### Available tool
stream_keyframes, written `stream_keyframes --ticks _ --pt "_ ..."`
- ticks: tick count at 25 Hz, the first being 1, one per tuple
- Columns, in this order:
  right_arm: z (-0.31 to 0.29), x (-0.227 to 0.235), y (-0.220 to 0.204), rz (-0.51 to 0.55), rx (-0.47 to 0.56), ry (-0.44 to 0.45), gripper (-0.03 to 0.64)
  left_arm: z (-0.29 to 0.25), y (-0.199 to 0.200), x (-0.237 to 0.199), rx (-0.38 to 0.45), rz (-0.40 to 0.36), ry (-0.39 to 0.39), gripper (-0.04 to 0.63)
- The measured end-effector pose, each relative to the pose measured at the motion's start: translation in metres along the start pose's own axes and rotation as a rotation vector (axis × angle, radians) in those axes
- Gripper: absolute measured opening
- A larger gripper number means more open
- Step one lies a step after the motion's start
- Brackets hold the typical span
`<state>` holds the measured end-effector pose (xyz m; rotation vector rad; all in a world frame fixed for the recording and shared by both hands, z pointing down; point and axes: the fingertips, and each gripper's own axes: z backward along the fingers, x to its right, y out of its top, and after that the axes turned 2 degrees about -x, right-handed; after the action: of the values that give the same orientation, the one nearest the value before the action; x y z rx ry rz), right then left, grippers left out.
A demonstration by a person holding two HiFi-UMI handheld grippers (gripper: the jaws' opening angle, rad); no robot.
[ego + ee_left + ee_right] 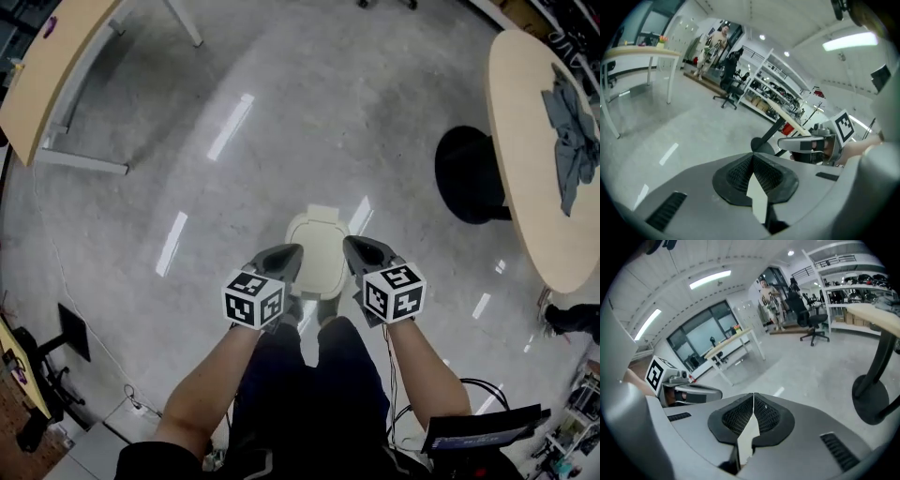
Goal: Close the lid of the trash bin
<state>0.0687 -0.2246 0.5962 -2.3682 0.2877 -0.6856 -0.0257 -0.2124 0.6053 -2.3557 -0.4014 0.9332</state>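
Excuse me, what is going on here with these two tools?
A person stands over a small pale trash bin on the floor. The left tool and the right tool are held above it, one at each side. Both tools have their jaws together and hold nothing. From above, the lid seems to be down.

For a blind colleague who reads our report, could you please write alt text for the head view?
Seen from above, a person holds the left gripper and the right gripper above a white trash bin on a shiny grey floor. A light wooden table with a grey cloth stands at the right.
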Motion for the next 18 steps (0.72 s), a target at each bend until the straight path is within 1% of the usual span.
stream_keyframes --ticks 3,7,9,13,16,18 --pt "0.052 -0.03 0.05 0.012 0.079 0.021 0.011 0.047 0.05 0.035 0.081 -0.03 0.004 0.002" --pt "0.109 -0.052 0.13 0.086 0.224 0.043 0.011 0.094 0.132 0.072 0.238 -0.105 0.002 0.002" --pt "0.139 -0.065 0.165 0.106 0.298 0.059 0.011 0.121 0.165 0.091 0.296 -0.143 -0.007 0.001" --pt "0.194 -0.095 0.201 0.144 0.41 0.096 0.011 0.176 0.201 0.125 0.399 -0.194 -0.034 0.0" --pt "0.217 -0.106 0.214 0.16 0.469 0.107 0.011 0.208 0.218 0.144 0.473 -0.246 -0.026 0.0" --pt "0.228 -0.114 0.219 0.172 0.493 0.115 0.009 0.225 0.223 0.155 0.506 -0.264 -0.019 0.0"
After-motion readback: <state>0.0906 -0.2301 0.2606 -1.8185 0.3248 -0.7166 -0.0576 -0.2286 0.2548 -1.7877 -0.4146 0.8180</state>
